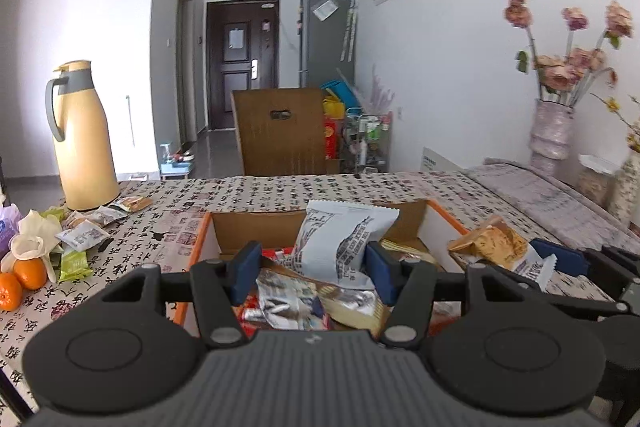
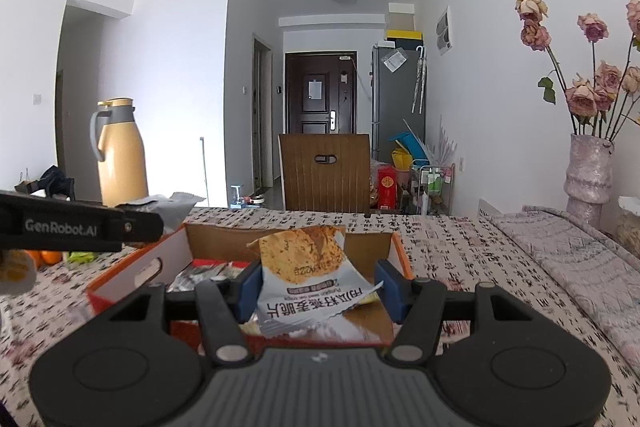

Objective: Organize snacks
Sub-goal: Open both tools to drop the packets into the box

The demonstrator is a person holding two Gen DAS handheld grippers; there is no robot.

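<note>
A: State both claws.

B: The left gripper (image 1: 312, 269) is clamped on a white packet with grey print (image 1: 340, 247), held upright between its blue pads. The right gripper (image 2: 320, 293) is clamped on an orange-and-white crisp packet (image 2: 308, 279) the same way. Both packets hang over the orange-edged cardboard box (image 1: 448, 217) on the patterned tablecloth (image 1: 280, 191).

A: Where do the other snacks lie?

B: The box already holds a heap of foil and red wrappers (image 1: 296, 303). A loose group of small packets (image 1: 86, 231) lies on the cloth near the yellow thermos jug (image 1: 82, 139), next to two oranges (image 1: 24, 279).

A: What is the procedure for the step in hand?

B: In my judgement this is the deposit step. Keep each packet inside the box walls before opening the claw. Lower it until its bottom edge is near the heap, so it does not bounce out on release. Release one side at a time. The two claws work close together, as the left-wrist view shows the right one just beside the box's right wall.

A: Any hazards?

B: Thin film may cling to a pad. Open fully, then withdraw straight back.
</note>
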